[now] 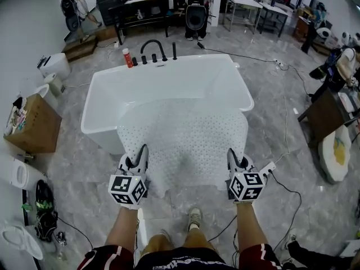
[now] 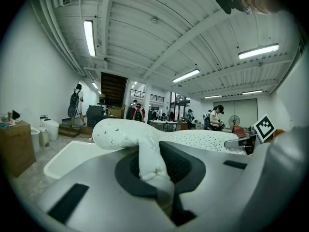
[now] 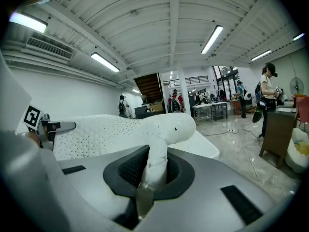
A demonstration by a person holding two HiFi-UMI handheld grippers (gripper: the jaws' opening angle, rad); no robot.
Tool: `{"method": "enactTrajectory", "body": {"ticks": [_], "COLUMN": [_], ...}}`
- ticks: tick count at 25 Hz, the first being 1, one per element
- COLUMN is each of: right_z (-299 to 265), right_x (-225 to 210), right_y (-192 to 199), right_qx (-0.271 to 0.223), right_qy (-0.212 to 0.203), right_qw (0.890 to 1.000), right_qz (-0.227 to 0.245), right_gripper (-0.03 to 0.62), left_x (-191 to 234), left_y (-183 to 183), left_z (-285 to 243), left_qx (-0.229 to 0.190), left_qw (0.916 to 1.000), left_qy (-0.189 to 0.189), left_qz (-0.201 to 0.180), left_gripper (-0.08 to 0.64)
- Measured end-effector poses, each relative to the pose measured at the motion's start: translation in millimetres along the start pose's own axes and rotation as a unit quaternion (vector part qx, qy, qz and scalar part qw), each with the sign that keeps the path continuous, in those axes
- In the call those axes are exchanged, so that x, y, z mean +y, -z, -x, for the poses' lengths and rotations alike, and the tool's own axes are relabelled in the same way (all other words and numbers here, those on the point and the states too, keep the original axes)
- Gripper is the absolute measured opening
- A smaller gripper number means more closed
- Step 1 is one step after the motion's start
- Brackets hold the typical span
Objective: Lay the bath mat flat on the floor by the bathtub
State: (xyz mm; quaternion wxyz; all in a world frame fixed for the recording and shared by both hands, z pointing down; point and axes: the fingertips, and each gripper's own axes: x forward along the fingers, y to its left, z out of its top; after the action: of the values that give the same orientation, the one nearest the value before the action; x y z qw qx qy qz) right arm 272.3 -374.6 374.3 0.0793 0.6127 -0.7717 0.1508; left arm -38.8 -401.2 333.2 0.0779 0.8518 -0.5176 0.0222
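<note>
Over white oval bathtub (image 1: pixel 169 77): white dotted rubber bath mat (image 1: pixel 183 145), spread.
Long axis: left-right.
Claws: left gripper (image 1: pixel 140 152), right gripper (image 1: pixel 233 154) pinch near corners.

Near rim of bathtub (image 1: pixel 169 72) and floor (image 1: pixel 84 173) below it hidden under draped bath mat (image 1: pixel 183 142). Pinched mat corners cover inner faces of fingers (image 2: pixel 181 166) in both gripper views. Person's legs (image 1: pixel 154 243) cut off at bottom edge. Red bottle (image 1: pixel 128 58) label too small to read. White fixture (image 1: pixel 19 242) cut by left edge.

White bath mat (image 1: pixel 183 145) dotted with small holes, white bathtub (image 1: pixel 169 83), grey marbled floor (image 1: pixel 270 100).
</note>
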Motion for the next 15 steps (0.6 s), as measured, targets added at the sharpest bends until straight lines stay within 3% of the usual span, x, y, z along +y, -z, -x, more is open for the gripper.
{"method": "enactTrajectory", "body": {"ticks": [15], "right_z": [-35], "right_x": [-27], "right_y": [122], "right_qx": [0.008], "right_qy": [0.053], "right_qw": [0.999], "right_qz": [0.003], "right_gripper": [0.043], "left_x": [18], "left_y": [125], "left_z": [-10], "left_qx": [-0.003], "left_qw": [0.9999], "left_qy": [0.01], "left_qz": [0.006], "left_gripper": [0.034]}}
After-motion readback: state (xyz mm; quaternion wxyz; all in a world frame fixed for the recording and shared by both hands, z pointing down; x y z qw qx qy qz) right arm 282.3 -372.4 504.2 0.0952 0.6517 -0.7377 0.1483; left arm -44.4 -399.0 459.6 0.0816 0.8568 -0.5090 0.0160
